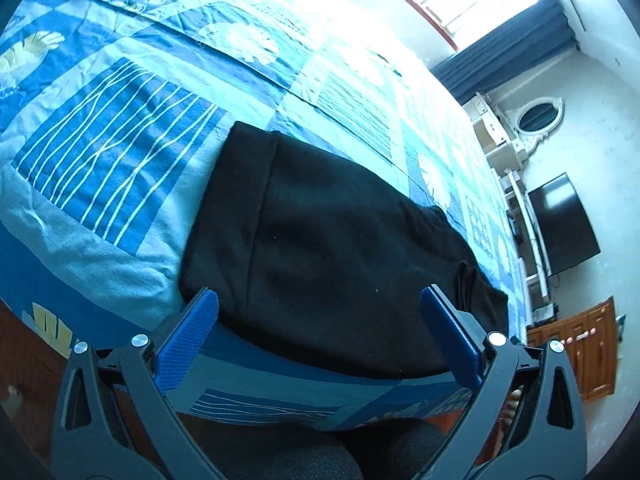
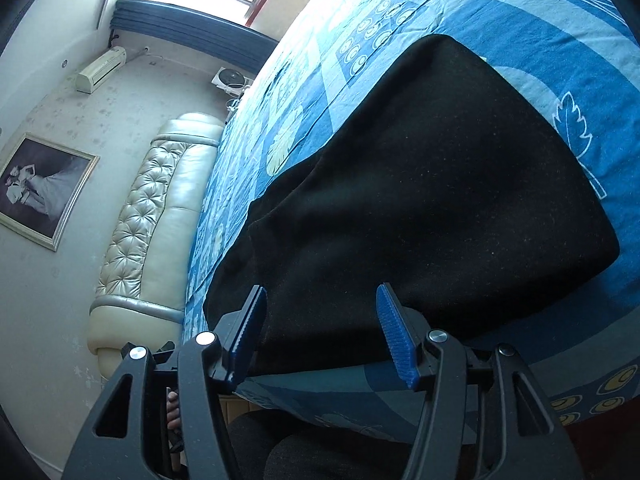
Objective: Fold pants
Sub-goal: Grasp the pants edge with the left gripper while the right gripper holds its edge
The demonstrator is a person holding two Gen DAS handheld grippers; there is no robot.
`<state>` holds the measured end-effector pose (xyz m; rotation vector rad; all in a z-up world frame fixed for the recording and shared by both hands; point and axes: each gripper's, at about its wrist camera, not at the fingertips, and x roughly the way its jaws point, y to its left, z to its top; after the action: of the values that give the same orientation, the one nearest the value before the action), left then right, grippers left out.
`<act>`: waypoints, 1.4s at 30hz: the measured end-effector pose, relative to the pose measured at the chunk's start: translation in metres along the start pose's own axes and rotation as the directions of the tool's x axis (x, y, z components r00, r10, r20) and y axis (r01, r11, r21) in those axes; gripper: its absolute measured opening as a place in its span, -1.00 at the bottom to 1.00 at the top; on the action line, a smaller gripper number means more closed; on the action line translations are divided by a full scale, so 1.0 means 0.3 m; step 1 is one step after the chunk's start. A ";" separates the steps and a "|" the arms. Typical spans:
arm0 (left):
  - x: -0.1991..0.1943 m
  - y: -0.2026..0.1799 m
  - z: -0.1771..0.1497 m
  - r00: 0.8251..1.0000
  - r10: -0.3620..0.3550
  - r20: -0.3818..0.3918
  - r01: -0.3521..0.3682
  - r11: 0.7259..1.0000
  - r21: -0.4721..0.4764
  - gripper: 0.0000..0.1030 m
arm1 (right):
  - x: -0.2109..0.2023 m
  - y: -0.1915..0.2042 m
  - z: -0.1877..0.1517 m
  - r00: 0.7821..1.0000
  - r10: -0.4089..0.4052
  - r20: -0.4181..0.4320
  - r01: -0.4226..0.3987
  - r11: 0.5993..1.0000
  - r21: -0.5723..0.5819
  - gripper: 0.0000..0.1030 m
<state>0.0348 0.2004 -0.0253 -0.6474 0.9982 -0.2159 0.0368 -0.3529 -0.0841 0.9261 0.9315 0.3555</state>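
Observation:
Black pants (image 1: 340, 248) lie folded in a compact block on the blue patterned bedspread (image 1: 120, 140), close to the bed's near edge. In the left wrist view my left gripper (image 1: 320, 296) hangs over that near edge, its blue pads wide apart and pressing on nothing. The right wrist view shows the same pants (image 2: 440, 200) as a broad dark slab on the bedspread (image 2: 560, 40). My right gripper (image 2: 322, 292) is open above their near edge, with cloth seen between the fingers but not pinched.
A padded cream headboard (image 2: 160, 208) and a framed picture (image 2: 40, 190) stand at the left of the right wrist view. A dark TV (image 1: 564, 224), a wooden cabinet (image 1: 580, 344) and an oval mirror (image 1: 538, 114) line the far wall. The person's dark-clad knees (image 1: 280, 452) are below the bed edge.

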 end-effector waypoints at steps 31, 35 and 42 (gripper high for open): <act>0.309 0.201 0.204 0.901 -0.349 -0.258 0.340 0.937 -0.081 -0.25 | 0.000 -0.004 0.003 1.000 0.019 0.007 -0.019 1.000 0.010 0.32; 0.336 0.226 0.195 0.897 -0.360 -0.258 0.332 0.932 -0.145 -0.69 | 0.001 -0.008 0.004 1.000 0.020 0.008 -0.020 1.000 0.011 0.32; 0.236 0.093 0.218 0.928 -0.296 -0.226 0.289 0.955 -0.065 -0.73 | 0.002 -0.008 0.008 1.000 0.020 0.007 -0.020 1.000 0.017 0.32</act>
<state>0.1240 0.2171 -0.0678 -0.8124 1.1295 -0.5514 0.0387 -0.3554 -0.0857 0.9526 0.9204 0.3615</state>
